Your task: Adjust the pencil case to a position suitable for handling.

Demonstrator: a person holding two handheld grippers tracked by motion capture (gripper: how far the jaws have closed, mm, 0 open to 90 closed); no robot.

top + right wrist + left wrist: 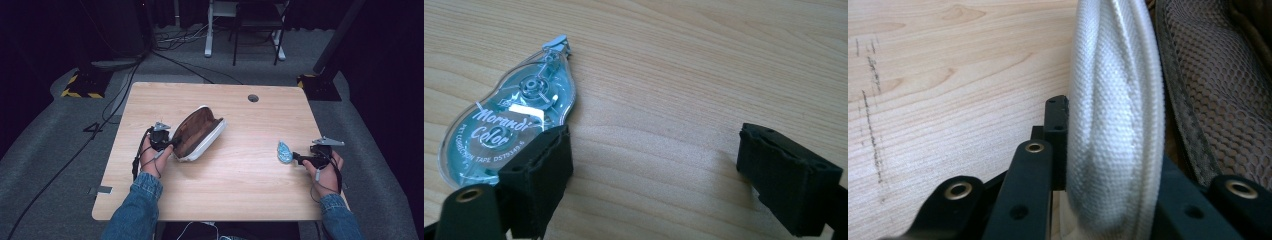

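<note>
**Here: an open pouch pinched by one hand, a tape dispenser loose by the other**

The pouch point(197, 134), white outside and brown inside, lies open near the middle of the tabletop point(240, 190), its mouth facing up. The left tongs point(170, 143) are closed on its white fabric rim point(1115, 125) at the near-left end. The correction tape dispenser point(285, 152), teal and clear, lies flat at the right, well apart from the pouch. The right tongs point(296, 157) stand wide apart just beside it, holding nothing; one jaw overlaps the dispenser's edge and the other stands clear over bare wood.

Risks, as judged: the dispenser sits off-centre to the right tongs, so closing now would likely nudge or miss it. Its smooth, tapered shell could slip out of a pinch. The left grip takes only a narrow fold of rim, which may pull free if lifted.

Only the high view shows how far apart the two things lie. The left gripper view alone shows the mesh lining point(1218, 95); the right gripper view alone shows the dispenser's printed label.
</note>
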